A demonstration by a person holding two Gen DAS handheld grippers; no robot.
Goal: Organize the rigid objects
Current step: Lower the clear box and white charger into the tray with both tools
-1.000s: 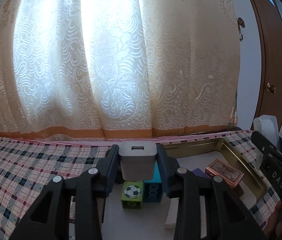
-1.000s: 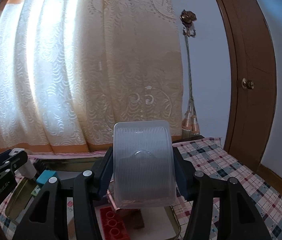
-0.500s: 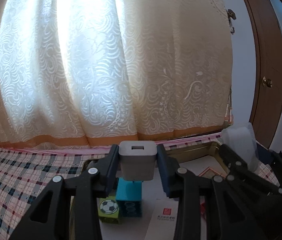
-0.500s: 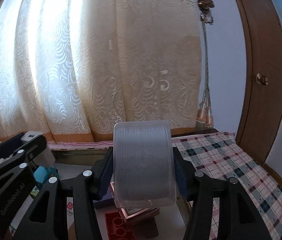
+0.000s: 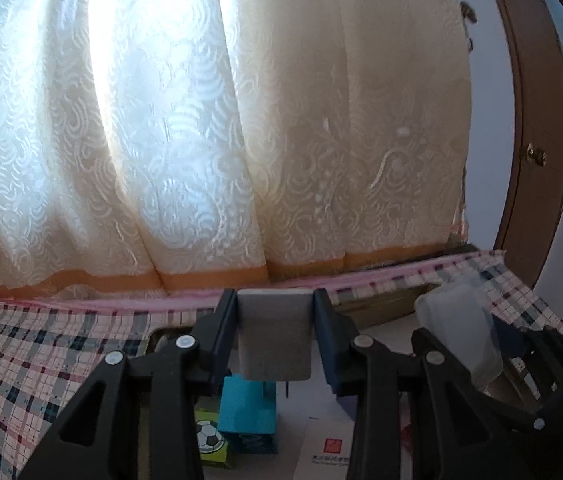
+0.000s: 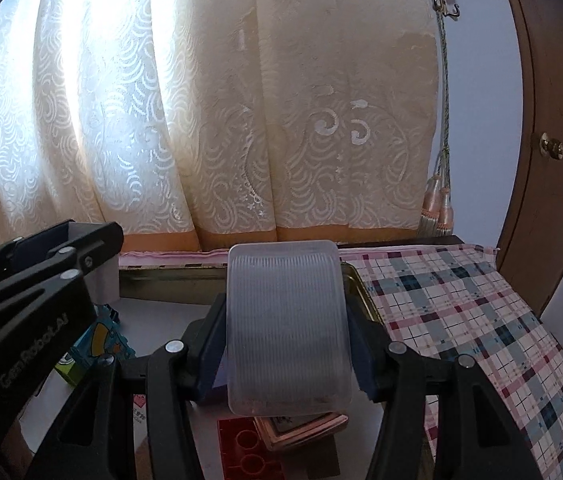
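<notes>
My left gripper (image 5: 275, 338) is shut on a white USB charger block (image 5: 274, 332), held above the gold-rimmed tray (image 5: 377, 308). My right gripper (image 6: 286, 336) is shut on a ribbed translucent plastic box (image 6: 287, 328), also above the tray (image 6: 169, 278). Each gripper shows in the other's view: the right with its box (image 5: 457, 332), the left at the left edge (image 6: 41, 280). In the tray lie a teal block (image 5: 247, 408), a green football cube (image 5: 211, 442), a white card (image 5: 329, 452), a red brick (image 6: 249, 452) and a copper card box (image 6: 301, 430).
The tray sits on a bed or table with a plaid cloth (image 6: 461, 320). A lace curtain (image 5: 201, 120) hangs close behind. A wooden door (image 6: 553, 120) stands at the right.
Both grippers have swung closer together and further in over the tray, each still holding its object. The left view has turned rightward and tilted up.
</notes>
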